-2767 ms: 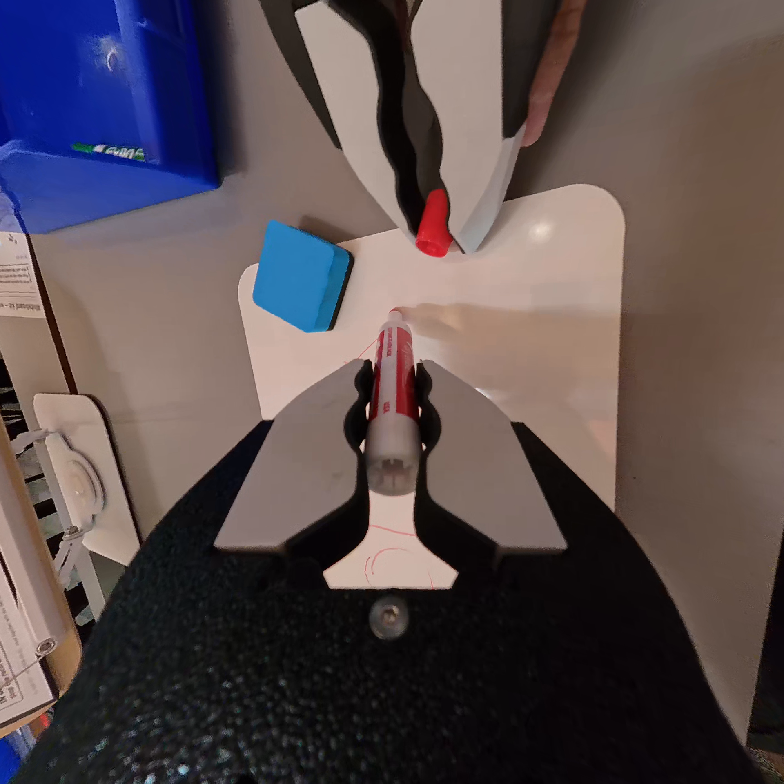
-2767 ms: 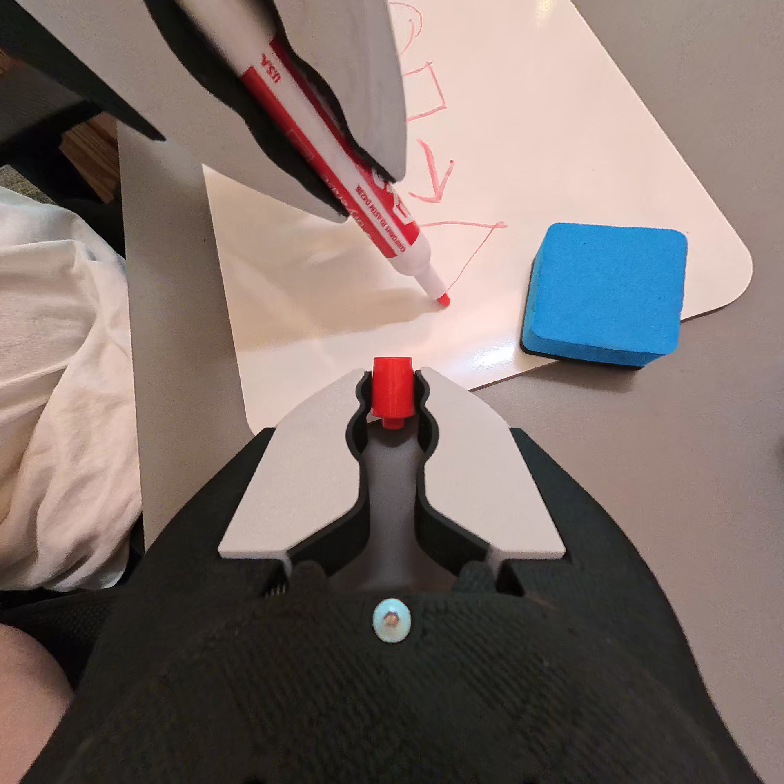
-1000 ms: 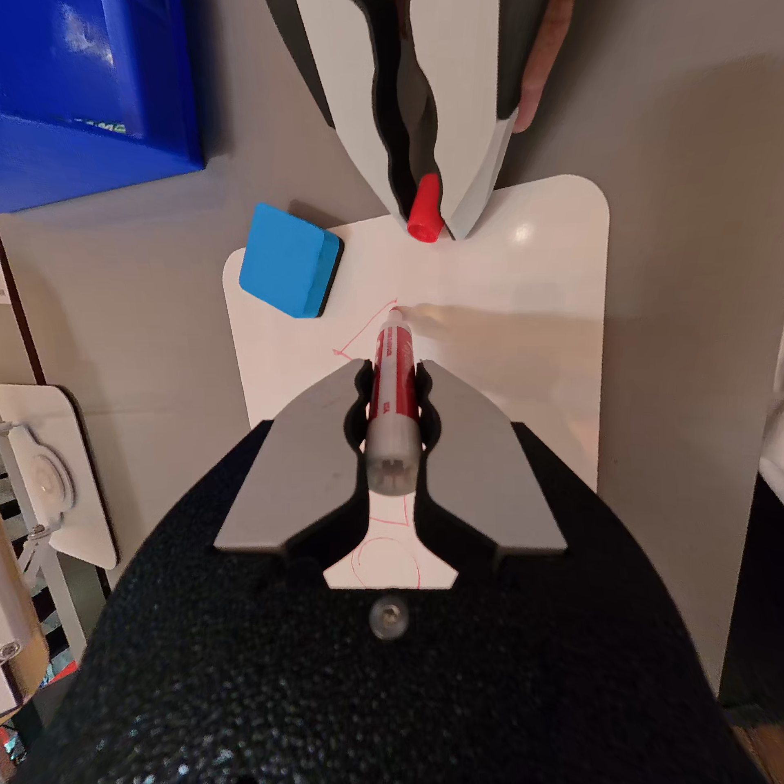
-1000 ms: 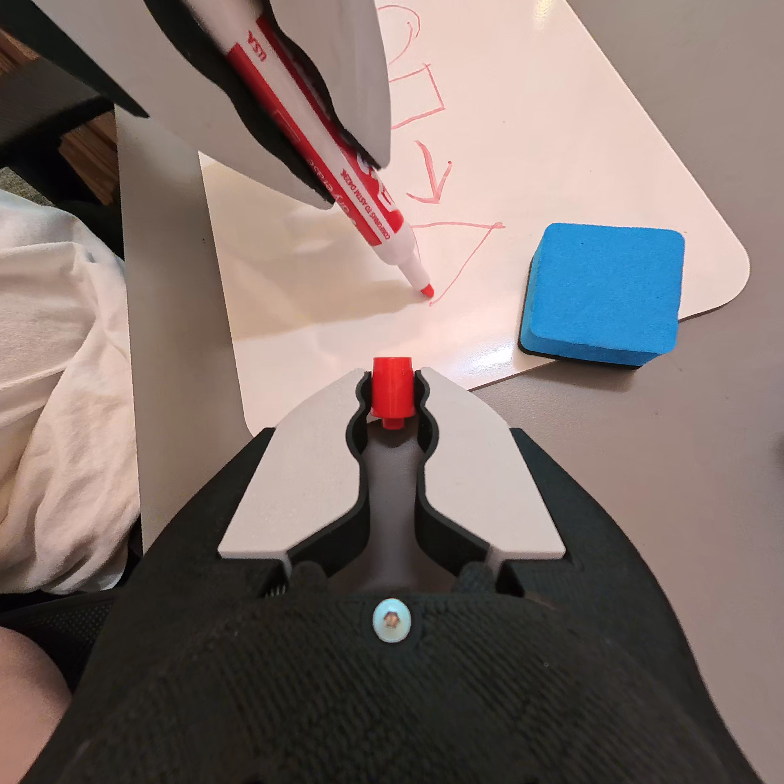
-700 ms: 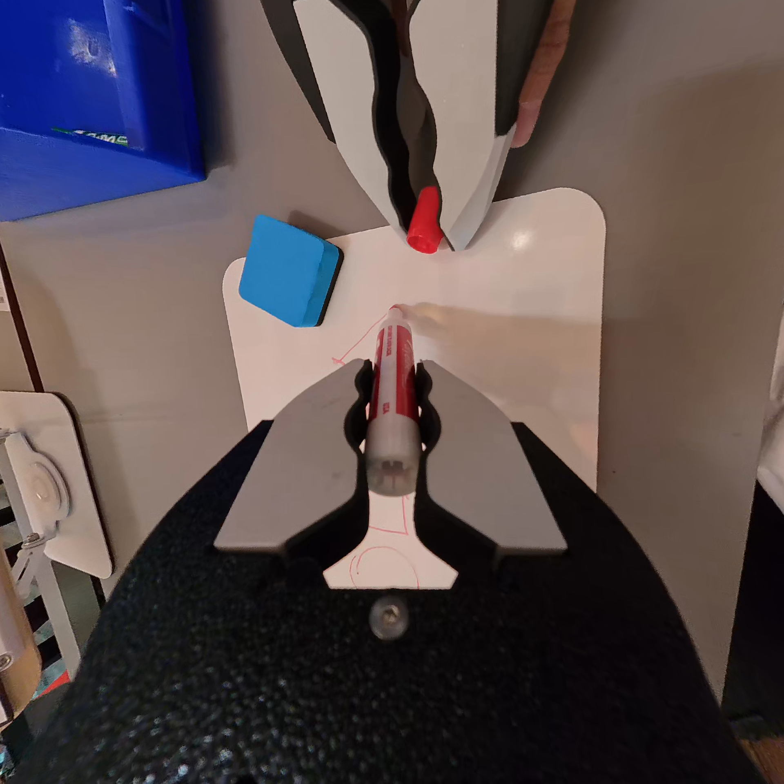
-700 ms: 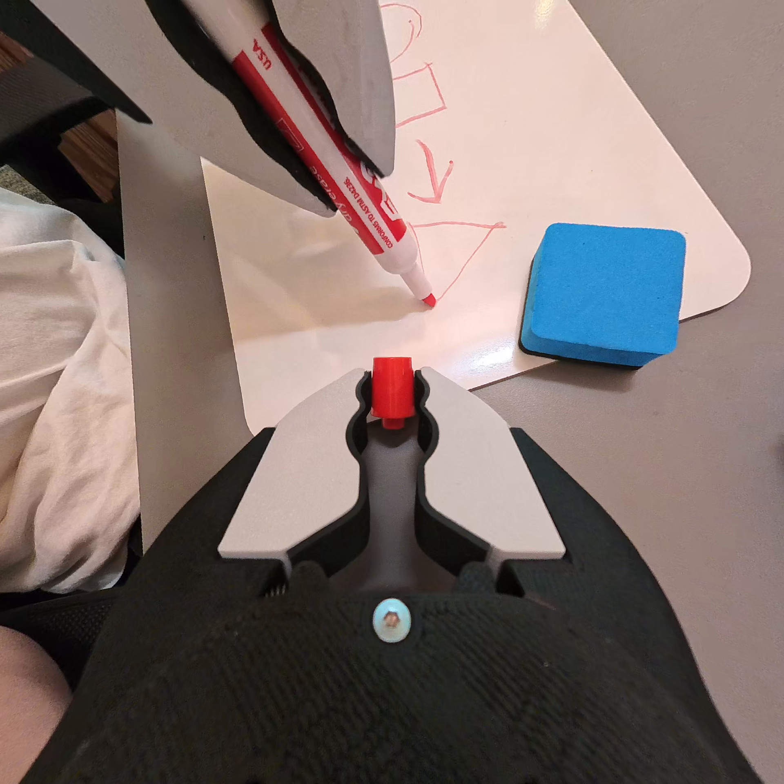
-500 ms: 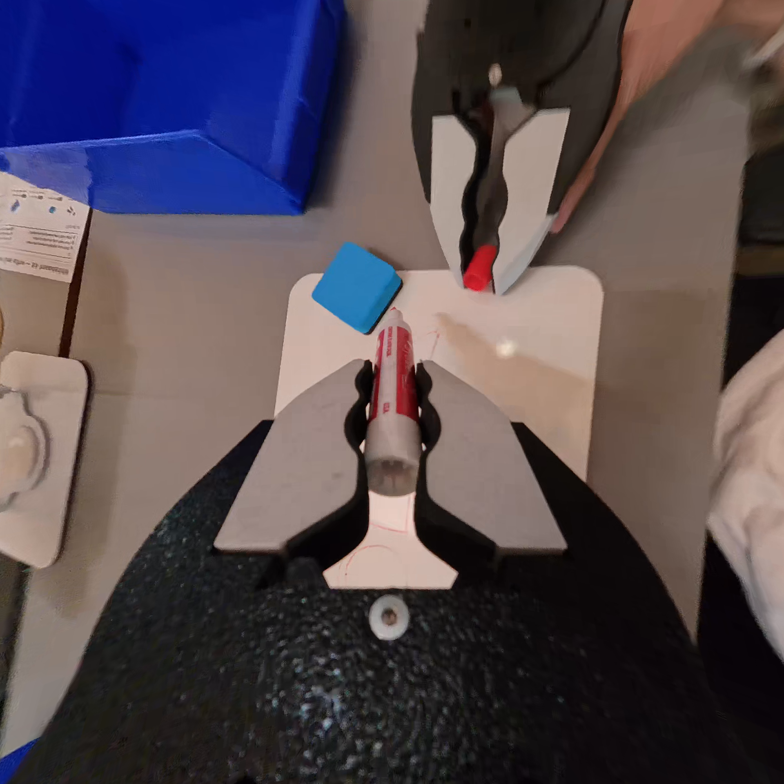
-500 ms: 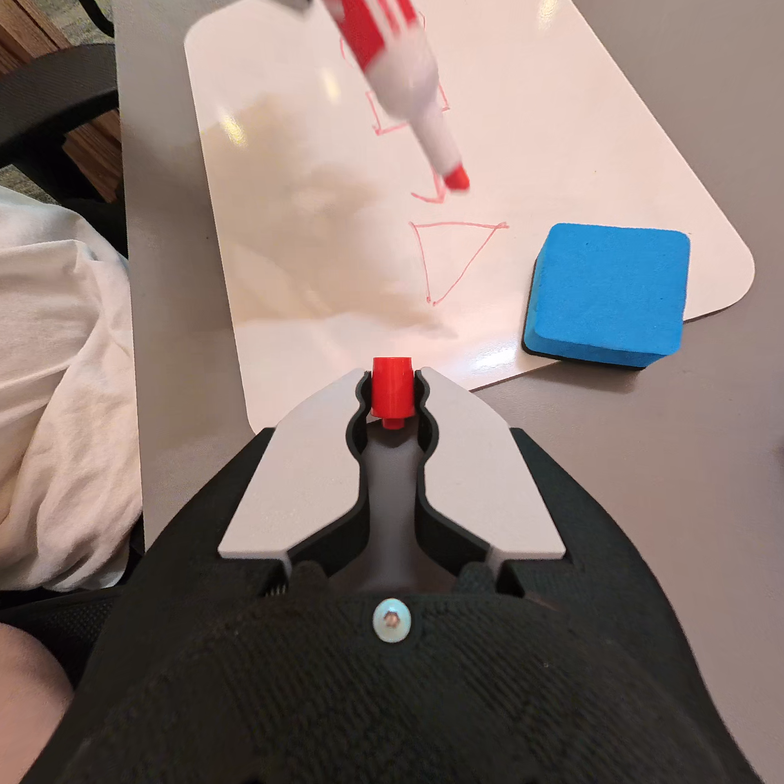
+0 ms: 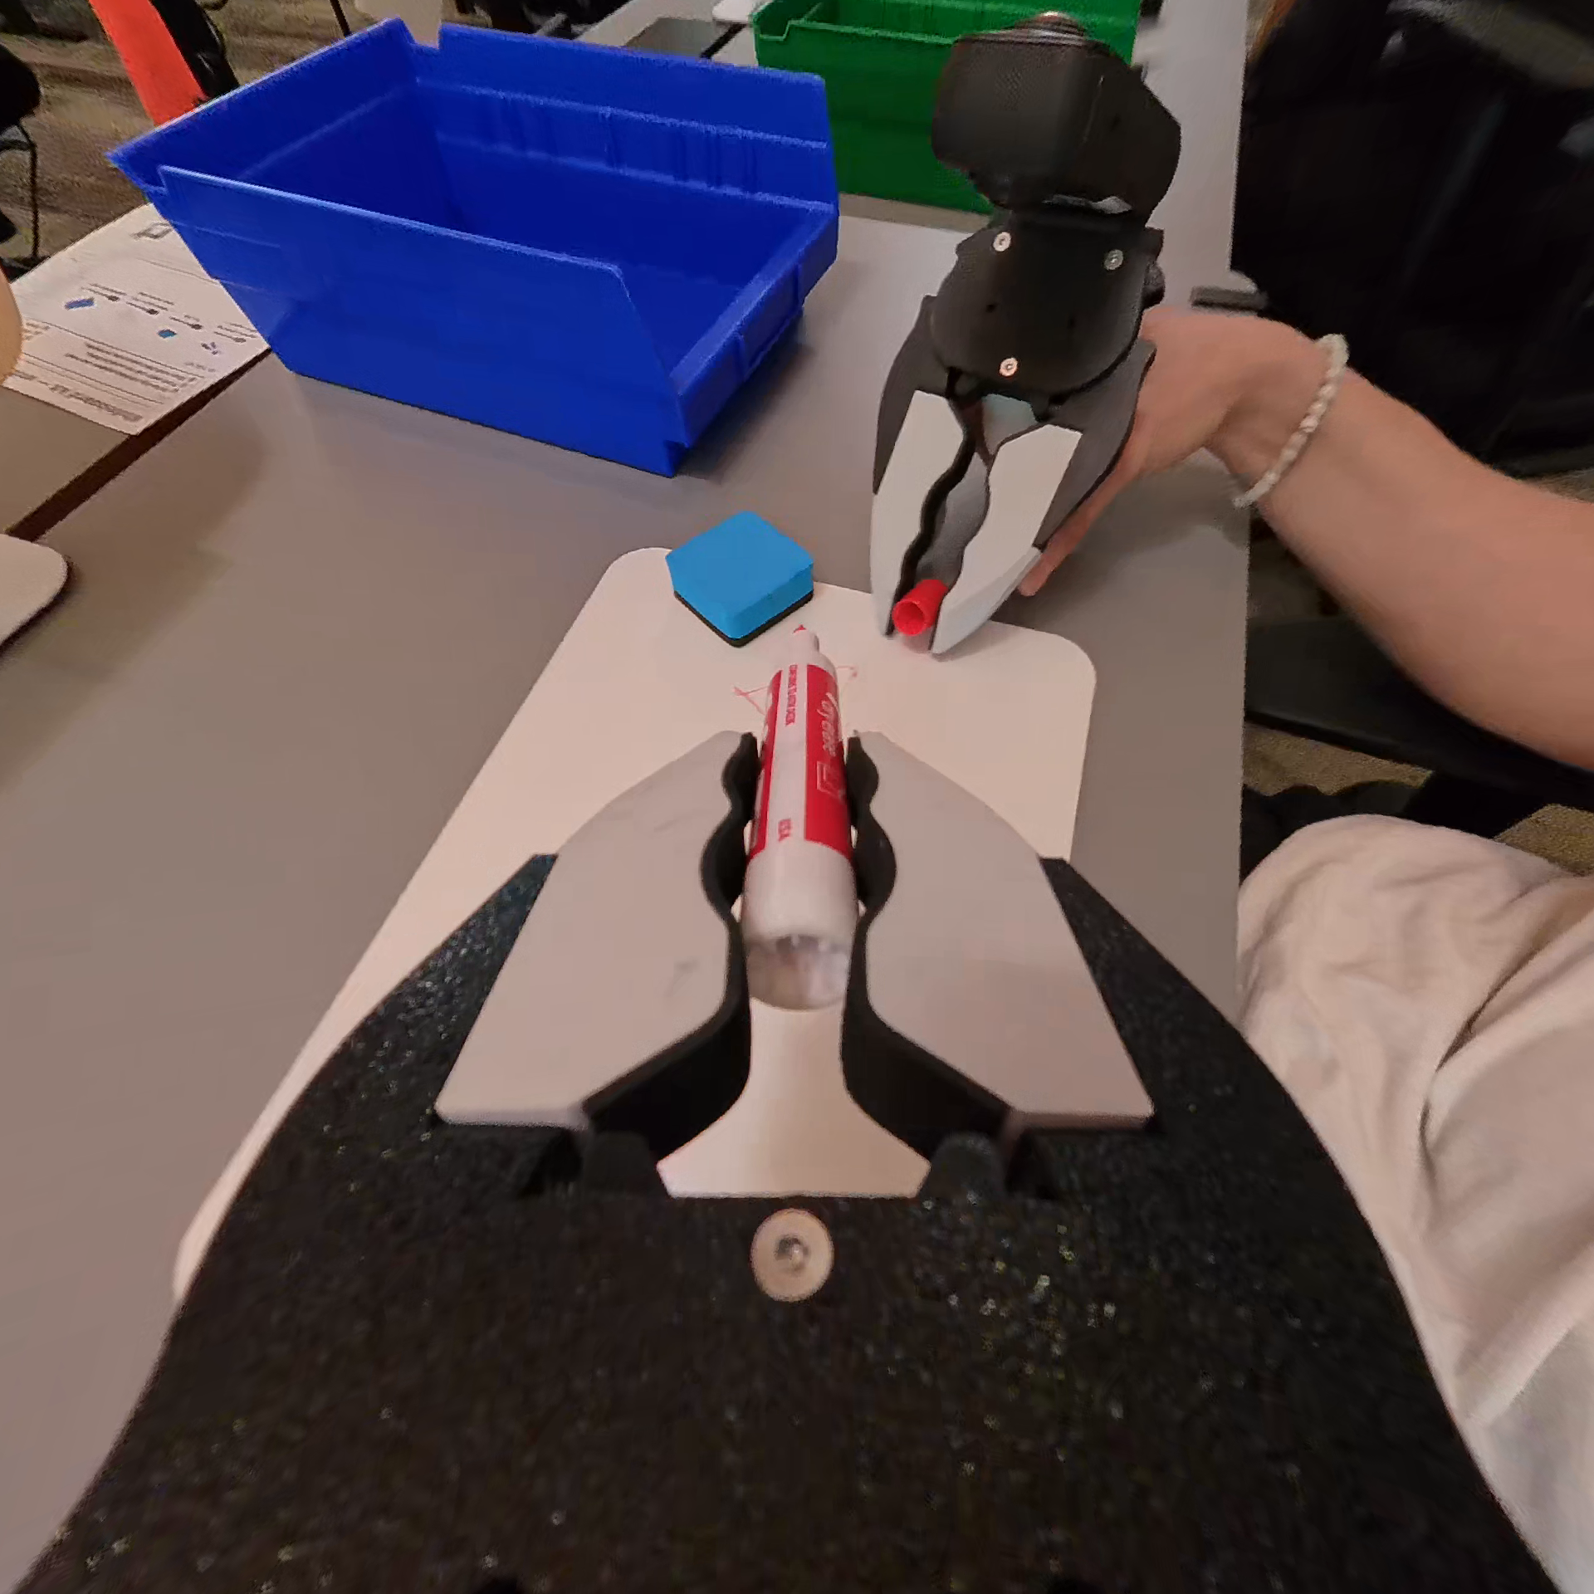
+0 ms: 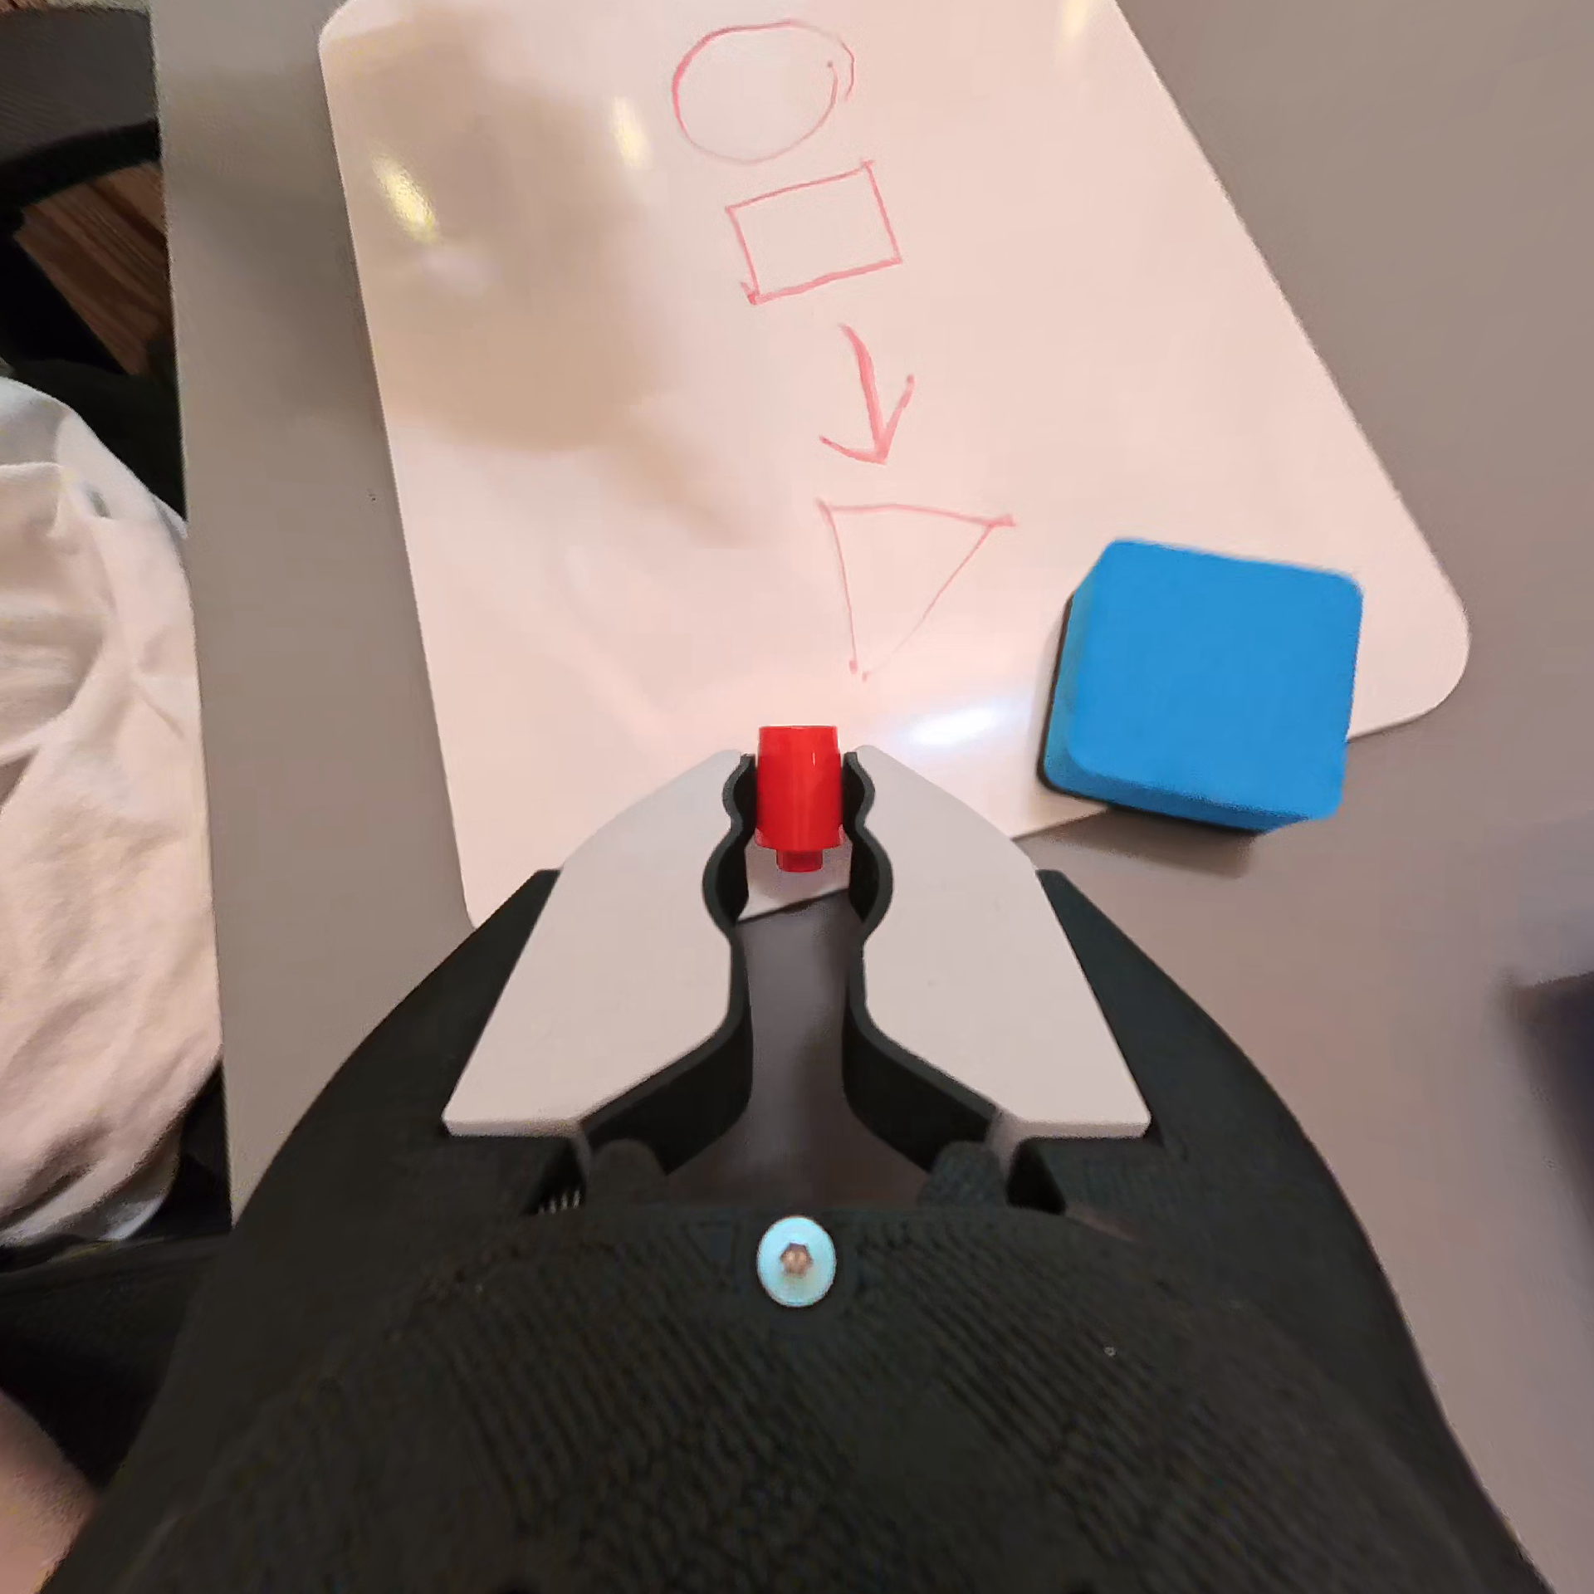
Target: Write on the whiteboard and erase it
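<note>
A white whiteboard lies flat on the grey table; in the right wrist view it carries red drawn shapes: a circle, a rectangle, an arrow and a triangle. My left gripper is shut on a red-and-white marker, uncapped, lifted above the board with its tip pointing at the far end. My right gripper is shut on the red marker cap at the board's far edge; it also shows in the left wrist view. A blue eraser sits on the board's far left corner, to the right of the right gripper in the right wrist view.
A blue bin stands at the back left and a green bin behind it. A printed paper lies at the far left. A person's forearm holds the right gripper. White clothing is at the table's right edge. My hands' fingertips stand some 15 cm from each other.
My left gripper lifted the marker off the board and pulled back and up; the triangle is now closed. The marker is gone from the right wrist view. The right gripper stayed put.
</note>
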The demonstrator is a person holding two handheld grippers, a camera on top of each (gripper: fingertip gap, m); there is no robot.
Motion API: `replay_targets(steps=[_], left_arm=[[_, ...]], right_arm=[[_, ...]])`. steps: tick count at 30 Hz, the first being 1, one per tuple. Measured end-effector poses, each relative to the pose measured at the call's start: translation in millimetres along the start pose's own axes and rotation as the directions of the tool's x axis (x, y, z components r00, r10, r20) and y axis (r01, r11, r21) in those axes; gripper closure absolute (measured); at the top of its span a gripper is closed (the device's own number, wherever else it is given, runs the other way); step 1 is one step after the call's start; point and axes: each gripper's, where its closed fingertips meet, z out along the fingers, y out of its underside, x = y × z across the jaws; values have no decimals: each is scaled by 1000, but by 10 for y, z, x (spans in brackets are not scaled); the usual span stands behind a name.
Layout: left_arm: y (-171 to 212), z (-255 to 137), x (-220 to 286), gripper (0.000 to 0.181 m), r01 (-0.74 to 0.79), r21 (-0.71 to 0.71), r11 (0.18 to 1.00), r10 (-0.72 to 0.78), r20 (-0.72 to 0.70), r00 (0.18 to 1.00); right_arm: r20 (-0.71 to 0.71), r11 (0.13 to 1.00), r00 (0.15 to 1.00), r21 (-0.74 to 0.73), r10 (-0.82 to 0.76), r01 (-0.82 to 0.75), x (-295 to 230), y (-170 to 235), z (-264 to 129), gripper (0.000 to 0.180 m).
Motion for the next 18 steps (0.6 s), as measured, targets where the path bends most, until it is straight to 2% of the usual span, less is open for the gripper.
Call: replay_targets(steps=[1, 5, 12, 18], left_arm=[[17, -6, 24, 162, 10, 21, 1000, -10, -6, 1000], [17, -24, 153, 162, 0, 58, 998, 1, -31, 1000], [-51, -70, 326, 161, -45, 37, 998, 48, -73, 996], [-11, -92, 342, 161, -37, 16, 999, 38, -86, 996]], right_arm=[[-18, 999, 999, 12, -43, 43, -8, -63, -1, 160], [-65, 985, 986, 80, -151, 156, -79, -351, -11, 160], [-185, 920, 928, 170, -322, 353, -212, -754, -68, 160], [-183, 906, 914, 158, -363, 392, -311, -845, -16, 160]])
